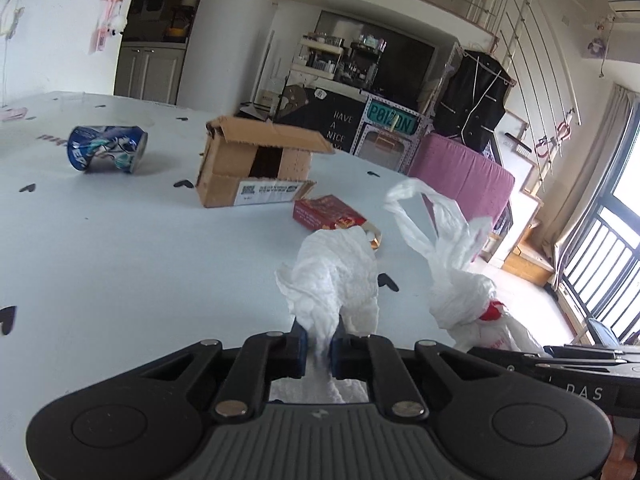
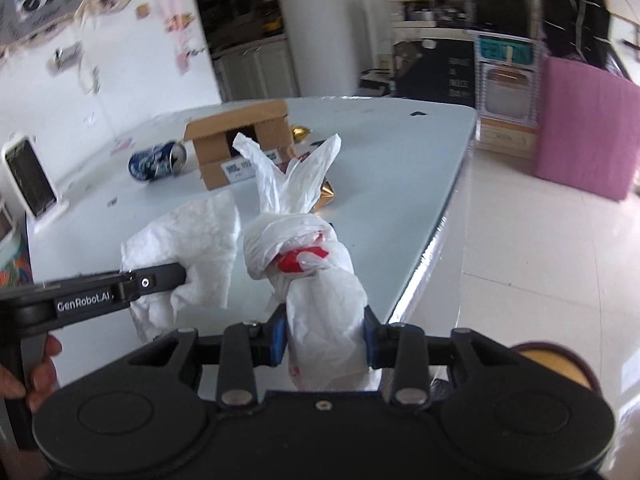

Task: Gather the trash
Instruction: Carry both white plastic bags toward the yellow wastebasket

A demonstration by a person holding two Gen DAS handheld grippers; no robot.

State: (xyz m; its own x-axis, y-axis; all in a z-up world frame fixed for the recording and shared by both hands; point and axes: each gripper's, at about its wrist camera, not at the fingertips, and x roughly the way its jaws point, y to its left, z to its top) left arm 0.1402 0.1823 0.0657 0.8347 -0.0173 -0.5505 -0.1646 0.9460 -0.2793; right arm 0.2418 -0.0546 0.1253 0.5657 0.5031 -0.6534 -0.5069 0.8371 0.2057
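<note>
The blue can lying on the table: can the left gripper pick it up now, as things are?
Probably not yet. The left gripper is shut on the crumpled tissue, so its jaws are occupied. The path over the table to the blue can looks free.

You've got a white tissue [image 1: 340,276], white plastic bag [image 2: 316,268] w/ red print, blue-and-white can [image 1: 107,149], brown cardboard box [image 1: 256,160], red carton [image 1: 326,216], pale table [image 1: 120,260] w/ black hearts.

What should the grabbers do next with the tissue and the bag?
Probably carry both off the table toward a bin. The left gripper already pinches the tissue, the right gripper squeezes the knotted bag, and no bin shows here.
</note>
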